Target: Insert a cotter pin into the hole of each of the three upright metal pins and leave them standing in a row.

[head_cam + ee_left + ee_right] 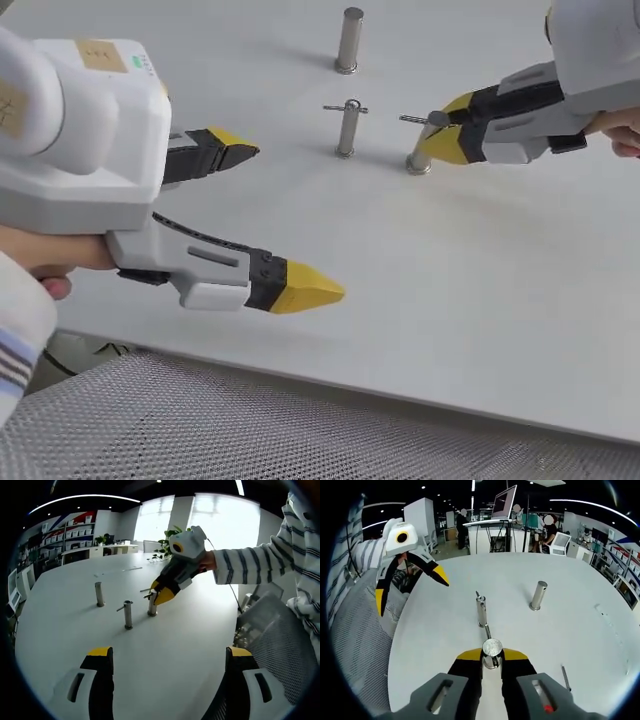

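- The right gripper (491,656) is drawn in narrow, its jaws set on either side of the top of the near pin (491,648), which appears to be clamped between them.
- A cotter pin (412,120) is seen jutting sideways from that pin's top, just past the yellow tips. How far it is pushed through cannot be told.
- The near pin is judged to be stiff, smooth and solid. On its small flanged foot, though, it is likely to be tipped by any sideways pull applied so high on the shaft, so pressure is best kept light and square.
- The cotter pin is judged to be thin, light and easily bent. It is best taken at its looped head and kept in line with the hole.
- Just beside, the middle pin (346,132) is stood upright with a fitted cotter pin (345,107) across its top. Further along the row, the far pin (350,40) is stood bare on the table (470,300).
- A loose sliver (564,676) lying on the table near the right gripper may be a spare cotter pin, though this cannot be confirmed.
- The left gripper (292,221) is held wide open and empty, well apart from the row.
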